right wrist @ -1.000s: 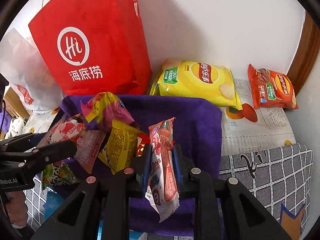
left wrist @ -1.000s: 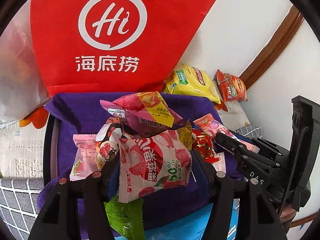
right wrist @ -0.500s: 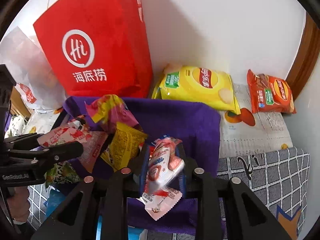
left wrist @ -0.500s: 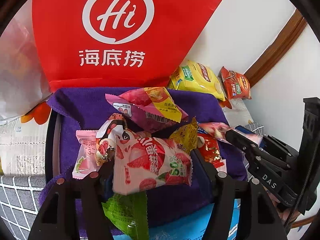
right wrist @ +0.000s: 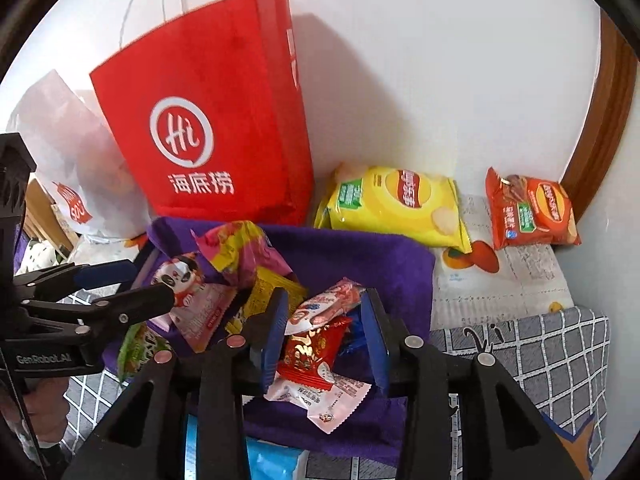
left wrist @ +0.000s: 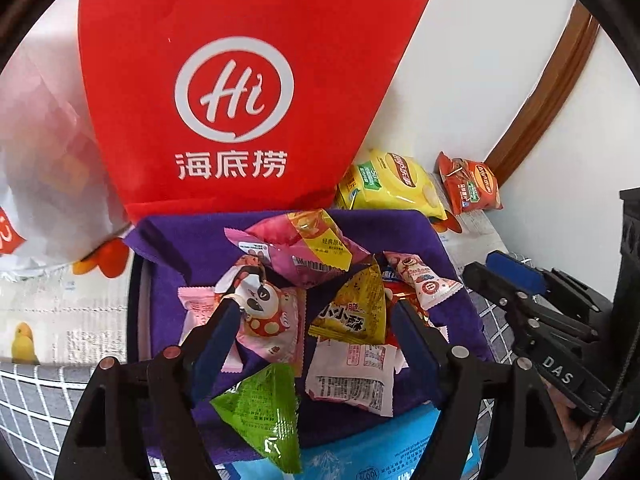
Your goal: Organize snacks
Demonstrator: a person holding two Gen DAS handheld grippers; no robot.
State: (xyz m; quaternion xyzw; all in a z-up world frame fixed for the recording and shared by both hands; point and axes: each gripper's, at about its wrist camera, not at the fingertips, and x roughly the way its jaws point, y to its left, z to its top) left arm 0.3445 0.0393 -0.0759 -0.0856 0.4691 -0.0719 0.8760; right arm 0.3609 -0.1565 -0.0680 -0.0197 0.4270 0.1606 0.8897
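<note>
Snack pile: small sealed packets are heaped on the purple towel (right wrist: 384,256), which is spread over a dark tray just in front of the red paper bag (right wrist: 208,120).
Nearest packets: a pink-and-white packet (right wrist: 328,304) is seen lying across a red packet (right wrist: 310,354), both between the right fingers; a yellow triangular packet (left wrist: 352,308), a green packet (left wrist: 260,408) and a panda-printed pink packet (left wrist: 268,312) lie toward the left side.
Handling: the packets are judged light, soft and crinkly, with slick film that could slide under the pads; puffed ones may be crushed or burst if squeezed hard.
Where to hold: a grip across a flat crimped end seam or the narrow middle is judged safest, with one packet taken at a time.
Right gripper (right wrist: 326,340): the jaws are held wide, straddling the two packets without pinching either.
Left gripper (left wrist: 312,328): the jaws are spread wide over the heap; nothing is held, though the left pad touches the panda packet's edge.
Surroundings: a yellow chip bag (right wrist: 394,204) and an orange chip bag (right wrist: 530,212) lie apart by the wall, on printed paper (right wrist: 512,280).
</note>
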